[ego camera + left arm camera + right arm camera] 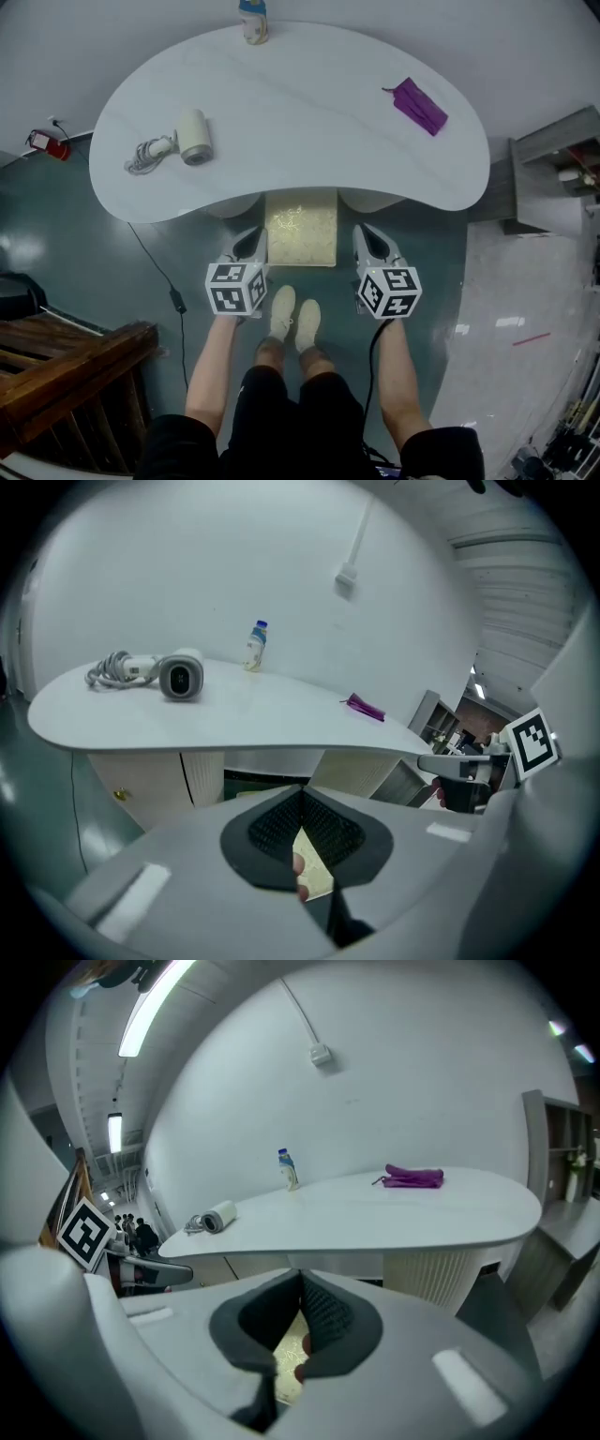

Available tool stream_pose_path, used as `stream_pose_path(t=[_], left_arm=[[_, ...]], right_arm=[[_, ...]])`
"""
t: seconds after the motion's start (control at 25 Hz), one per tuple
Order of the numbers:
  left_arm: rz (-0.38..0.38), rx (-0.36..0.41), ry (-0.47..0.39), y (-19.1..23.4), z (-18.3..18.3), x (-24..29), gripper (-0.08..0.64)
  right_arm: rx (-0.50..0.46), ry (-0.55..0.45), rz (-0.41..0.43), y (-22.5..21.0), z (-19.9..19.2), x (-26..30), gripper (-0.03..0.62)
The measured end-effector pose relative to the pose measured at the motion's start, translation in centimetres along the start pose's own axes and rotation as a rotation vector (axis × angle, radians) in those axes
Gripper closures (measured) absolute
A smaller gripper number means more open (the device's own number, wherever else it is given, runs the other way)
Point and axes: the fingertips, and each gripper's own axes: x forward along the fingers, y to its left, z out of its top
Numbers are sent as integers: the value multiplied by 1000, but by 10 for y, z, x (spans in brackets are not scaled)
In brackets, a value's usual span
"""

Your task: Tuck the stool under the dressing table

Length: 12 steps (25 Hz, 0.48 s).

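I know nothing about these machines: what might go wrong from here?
1. The stool sticks part way out from under the dressing table, right in front of the person's shoes. Left like that, someone may stumble on it.
2. A black cable trails across the floor beside the left leg. A sideways step might snag it.

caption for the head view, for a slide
Stool partly tucked under the dressing table, left gripper and right gripper shut, empty, flanking it
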Motion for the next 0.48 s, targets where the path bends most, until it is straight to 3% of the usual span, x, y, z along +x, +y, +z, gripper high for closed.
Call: stream_pose_path(t=[0.24,0.48], left_arm=[[-10,78,-66,-25,54,-38,552],[-35,100,-120,-46,94,-76,554]], right_arm=[[-33,-52,-6,17,48,-40,589],[-39,-110,-28,25,89,-84,589]])
